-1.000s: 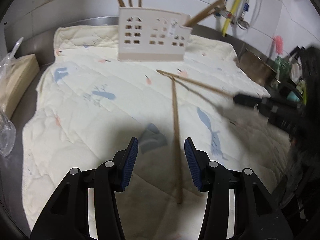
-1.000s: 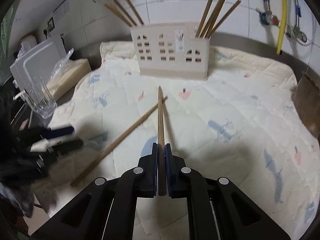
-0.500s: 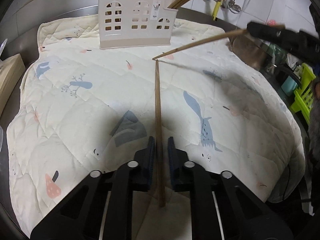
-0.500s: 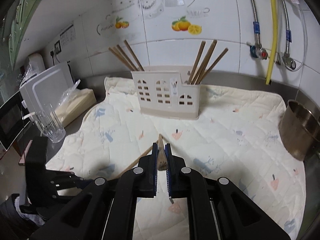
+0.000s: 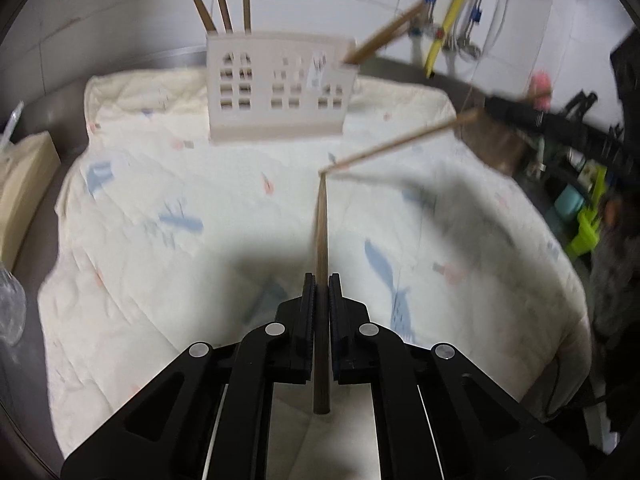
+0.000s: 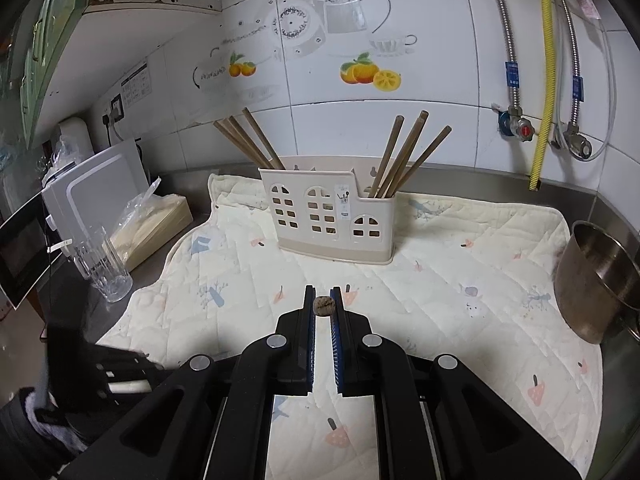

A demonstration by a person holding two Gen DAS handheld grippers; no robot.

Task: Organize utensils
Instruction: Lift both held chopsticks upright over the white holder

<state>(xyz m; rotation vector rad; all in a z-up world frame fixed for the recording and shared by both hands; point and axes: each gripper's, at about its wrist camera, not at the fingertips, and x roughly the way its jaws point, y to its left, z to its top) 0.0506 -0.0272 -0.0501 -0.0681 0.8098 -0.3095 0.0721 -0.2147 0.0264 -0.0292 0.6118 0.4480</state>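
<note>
A beige house-shaped utensil holder [image 6: 329, 218] stands at the back of the quilted mat [image 6: 460, 296], with brown chopsticks [image 6: 404, 156] leaning in its left and right ends. It also shows in the left wrist view [image 5: 280, 84]. My left gripper [image 5: 322, 280] is shut on a brown chopstick [image 5: 321, 240] that points forward above the mat. My right gripper [image 6: 323, 292] is shut on another chopstick [image 6: 323, 306], seen end-on. In the left wrist view that chopstick [image 5: 400, 144] slants up to the right gripper [image 5: 492, 106] at the right.
A steel pot [image 6: 600, 280] stands at the mat's right edge. A clear glass [image 6: 103, 268], a bagged box [image 6: 152, 224] and a white appliance [image 6: 84, 200] stand on the left. Pipes and a yellow hose [image 6: 544, 80] run down the tiled wall.
My left gripper closed on the chopstick that lay on the mat and lifted it. My right gripper raised its chopstick off the mat and tilted it end-on to the camera.
</note>
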